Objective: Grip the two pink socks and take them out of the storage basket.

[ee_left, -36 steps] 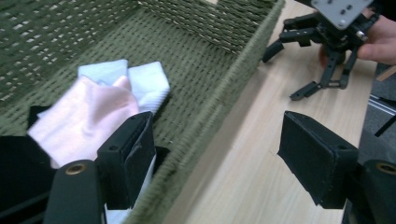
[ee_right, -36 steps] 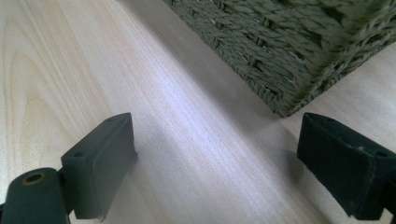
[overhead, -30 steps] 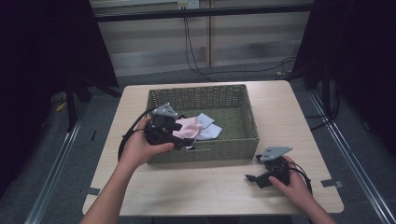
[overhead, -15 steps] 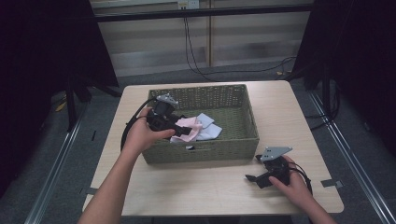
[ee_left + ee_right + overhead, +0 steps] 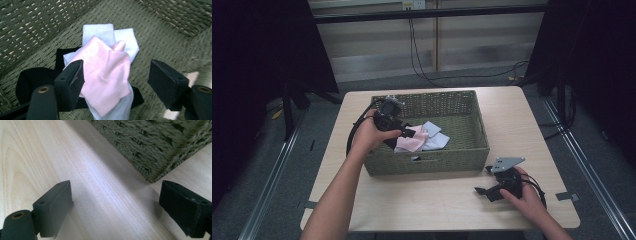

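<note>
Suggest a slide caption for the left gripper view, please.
Open left gripper poised over a pink sock on white and black socks in a woven basket.

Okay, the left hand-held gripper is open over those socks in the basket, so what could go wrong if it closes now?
Two likely risks. The pink sock lies on white socks and black fabric, so the left hand-held gripper may pinch several layers at once. Also, one jaw already overlaps the pink sock's edge, so closing could catch only a thin fold that slips free on lifting out of the basket.
</note>
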The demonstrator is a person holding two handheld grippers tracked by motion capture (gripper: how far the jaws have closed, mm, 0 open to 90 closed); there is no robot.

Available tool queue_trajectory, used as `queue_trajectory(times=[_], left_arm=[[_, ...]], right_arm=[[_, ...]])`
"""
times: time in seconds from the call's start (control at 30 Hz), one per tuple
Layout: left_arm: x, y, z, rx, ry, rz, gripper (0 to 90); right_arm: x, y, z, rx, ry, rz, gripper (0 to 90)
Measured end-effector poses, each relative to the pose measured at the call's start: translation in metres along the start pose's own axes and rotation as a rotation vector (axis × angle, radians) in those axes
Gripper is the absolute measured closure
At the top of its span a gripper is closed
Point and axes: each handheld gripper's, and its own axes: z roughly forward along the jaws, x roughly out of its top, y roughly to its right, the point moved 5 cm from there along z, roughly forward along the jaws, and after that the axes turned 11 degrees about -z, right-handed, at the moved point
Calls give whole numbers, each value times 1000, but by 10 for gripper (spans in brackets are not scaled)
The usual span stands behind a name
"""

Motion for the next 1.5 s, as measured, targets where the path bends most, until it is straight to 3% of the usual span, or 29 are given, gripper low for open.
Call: queue_trajectory(times=[0.27, 0.4, 0.53, 0.63, 0.83, 1.03, 1.17, 1.27, 1.5], left_arm=[[2, -11, 17, 16, -44, -13, 392], [1, -12, 28, -14, -77, -19, 429], [4, -13, 34, -1, -91, -19, 471], [5, -13, 37, -3, -93, -53, 531], [6, -12, 44, -10, -126, -28, 586], [3, -14, 49, 22, -168, -7, 661], [4, -15, 48, 21, -171, 6, 789], [5, -15, 47, 16, -200, 20, 859], [13, -14, 34, 22, -208, 33, 874]], right_arm=[[0, 0, 0, 0, 0, 0, 106], [0, 0, 0, -1, 3, -1, 106], [0, 0, 0, 0, 3, 0, 106], [0, 0, 0, 0, 0, 5, 106], [0, 0, 0, 0, 3, 0, 106], [0, 0, 0, 0, 3, -1, 106], [0, 0, 0, 1, 4, -1, 106], [0, 0, 0, 1, 3, 1, 106], [0, 0, 0, 1, 2, 2, 106]])
